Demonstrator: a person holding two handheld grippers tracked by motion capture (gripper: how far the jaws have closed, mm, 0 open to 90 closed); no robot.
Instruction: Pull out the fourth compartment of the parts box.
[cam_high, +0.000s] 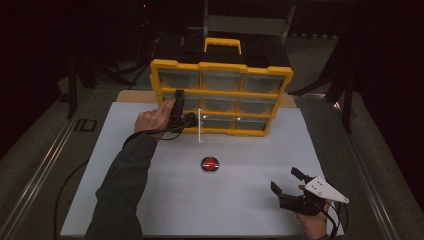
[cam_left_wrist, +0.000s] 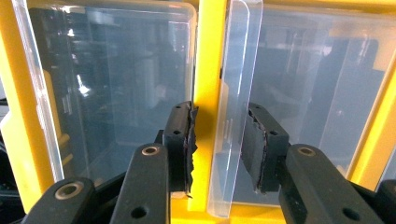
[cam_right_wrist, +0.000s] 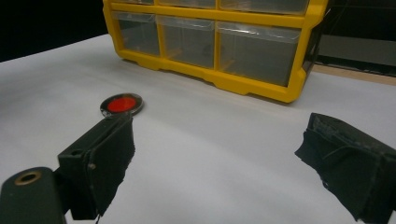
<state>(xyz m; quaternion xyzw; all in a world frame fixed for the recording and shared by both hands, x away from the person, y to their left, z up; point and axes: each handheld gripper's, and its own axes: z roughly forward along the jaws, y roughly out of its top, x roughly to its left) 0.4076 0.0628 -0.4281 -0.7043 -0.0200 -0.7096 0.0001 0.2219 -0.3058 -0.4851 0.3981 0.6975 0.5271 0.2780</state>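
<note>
At front of yellow drawer cabinet (cam_high: 221, 97), far side of worktop (cam_high: 150, 165): left hand-held gripper (cam_left_wrist: 217, 149), jaws parted around clear drawer tab (cam_left_wrist: 233, 107), not closed on it. Red disc (cam_high: 210, 164) just before cabinet, mid-worktop. Right hand-held gripper (cam_high: 286, 181) well apart from cabinet, jaws wide, empty.

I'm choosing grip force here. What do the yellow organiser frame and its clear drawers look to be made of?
The yellow organiser frame looks like moulded plastic: smooth, opaque, faintly glossy. The clear drawer fronts look like thin transparent plastic, glossy with reflections; the protruding clear drawer tab between the left gripper pads looks the same.
</note>
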